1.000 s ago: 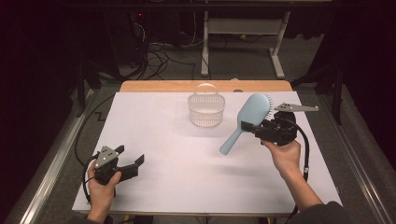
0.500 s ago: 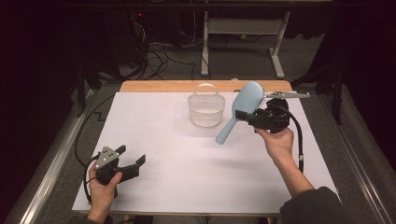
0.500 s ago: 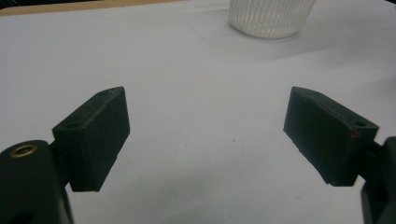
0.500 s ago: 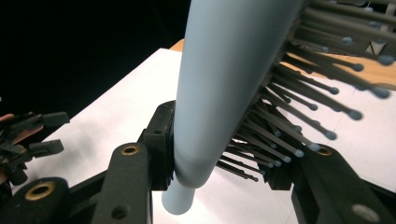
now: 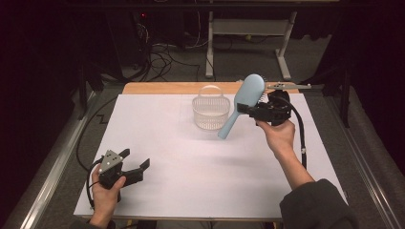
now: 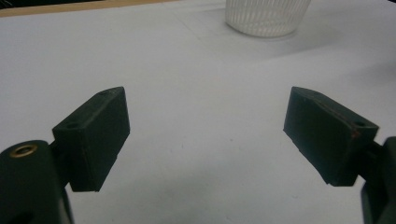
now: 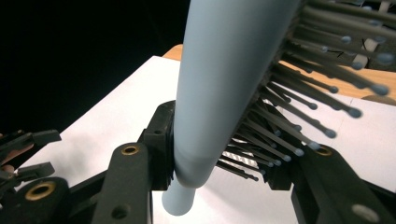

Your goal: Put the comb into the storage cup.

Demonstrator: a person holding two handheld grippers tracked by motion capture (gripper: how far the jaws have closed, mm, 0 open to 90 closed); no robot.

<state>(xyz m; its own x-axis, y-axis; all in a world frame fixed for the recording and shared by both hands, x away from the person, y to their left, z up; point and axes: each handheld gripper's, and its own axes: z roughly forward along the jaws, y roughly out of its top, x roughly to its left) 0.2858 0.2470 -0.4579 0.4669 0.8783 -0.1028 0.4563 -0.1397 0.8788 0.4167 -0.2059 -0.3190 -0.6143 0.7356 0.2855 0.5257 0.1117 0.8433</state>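
Your right hand-held gripper [image 5: 249,110] is clamped on the pale blue hairbrush [image 5: 241,104], with the jaws pressing its neck where the bristled head meets the handle. In the right gripper view the brush [image 7: 224,79] sits squeezed between the two black jaws, bristles fanning out to one side and the handle end poking down below them. You hold the brush in the air above the far right part of the white worktop [image 5: 200,157], tilted, head up and away from you, handle slanting down toward the white ribbed basket [image 5: 210,112]. The handle's tip hangs just beside the basket's right side, over the worktop rather than in it. Your left hand-held gripper [image 5: 136,171] sits low at the near left corner of the worktop, well apart from the brush, its jaws spread wide with nothing between them; the left gripper view shows bare worktop between them and the basket [image 6: 266,16] beyond.
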